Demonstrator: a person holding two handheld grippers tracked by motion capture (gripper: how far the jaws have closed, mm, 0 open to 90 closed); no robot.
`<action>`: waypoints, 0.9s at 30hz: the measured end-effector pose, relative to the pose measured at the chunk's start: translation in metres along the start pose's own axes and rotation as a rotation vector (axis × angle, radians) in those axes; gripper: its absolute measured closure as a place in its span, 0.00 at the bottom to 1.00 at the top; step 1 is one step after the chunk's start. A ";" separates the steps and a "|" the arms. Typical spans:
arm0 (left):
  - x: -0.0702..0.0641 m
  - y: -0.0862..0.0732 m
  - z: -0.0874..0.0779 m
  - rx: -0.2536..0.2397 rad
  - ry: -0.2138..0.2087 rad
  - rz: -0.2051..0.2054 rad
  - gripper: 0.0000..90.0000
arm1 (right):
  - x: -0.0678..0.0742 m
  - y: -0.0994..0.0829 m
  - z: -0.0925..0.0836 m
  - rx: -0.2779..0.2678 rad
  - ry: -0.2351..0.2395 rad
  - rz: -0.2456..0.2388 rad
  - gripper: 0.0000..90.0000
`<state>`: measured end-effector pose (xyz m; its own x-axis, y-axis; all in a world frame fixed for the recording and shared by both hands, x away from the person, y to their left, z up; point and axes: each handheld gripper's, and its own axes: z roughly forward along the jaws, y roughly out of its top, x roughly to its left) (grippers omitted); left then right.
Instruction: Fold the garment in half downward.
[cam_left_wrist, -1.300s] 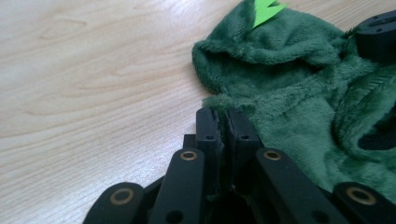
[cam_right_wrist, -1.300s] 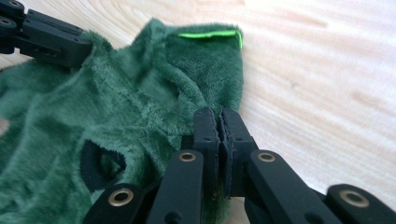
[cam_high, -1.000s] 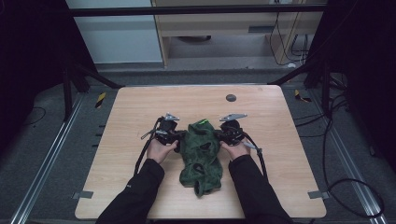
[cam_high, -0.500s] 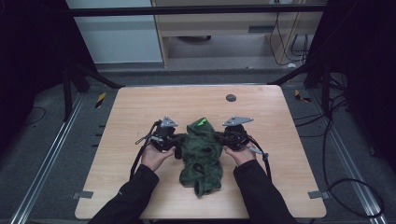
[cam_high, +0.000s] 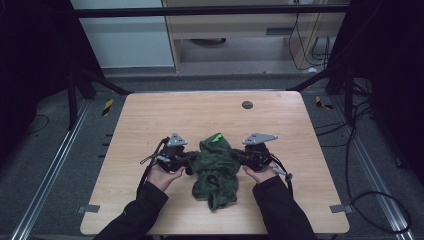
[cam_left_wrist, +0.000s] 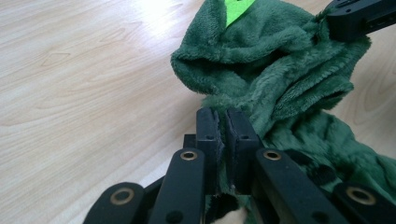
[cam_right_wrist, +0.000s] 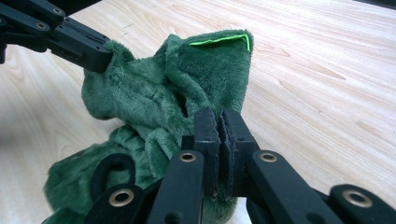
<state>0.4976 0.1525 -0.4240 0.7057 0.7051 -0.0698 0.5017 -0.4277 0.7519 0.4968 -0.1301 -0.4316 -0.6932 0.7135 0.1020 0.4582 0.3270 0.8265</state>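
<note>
both claws are pinching a rumpled green fleece garment (cam_high: 216, 167) that lies on the counter (cam_high: 150, 120), nearer the person than the dark round spot (cam_high: 247, 105); this looks like the lift-and-spread step. the left claw (cam_left_wrist: 222, 128) has its jaws pressed together on a fold at the garment's left edge, and the right claw (cam_right_wrist: 219, 130) is clamped the same way on its right edge. next, the claws probably need to pull apart evenly so the fleece opens without slipping

Fuzzy green plush garment (cam_high: 216, 167), smooth wood table (cam_high: 200, 115)
</note>
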 end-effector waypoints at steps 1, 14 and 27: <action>-0.001 -0.001 -0.001 0.000 -0.004 0.002 0.94 | 0.001 -0.001 -0.001 0.002 0.003 -0.003 0.96; -0.011 -0.018 -0.014 0.017 -0.038 -0.006 0.94 | 0.016 -0.015 -0.013 0.004 0.043 -0.028 0.96; -0.025 -0.030 -0.020 0.035 -0.064 0.021 0.94 | 0.029 -0.029 -0.020 0.019 0.075 -0.034 0.95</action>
<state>0.4553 0.1590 -0.4315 0.7462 0.6587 -0.0969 0.5027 -0.4621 0.7306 0.4527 -0.1314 -0.4420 -0.7479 0.6536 0.1159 0.4439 0.3627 0.8194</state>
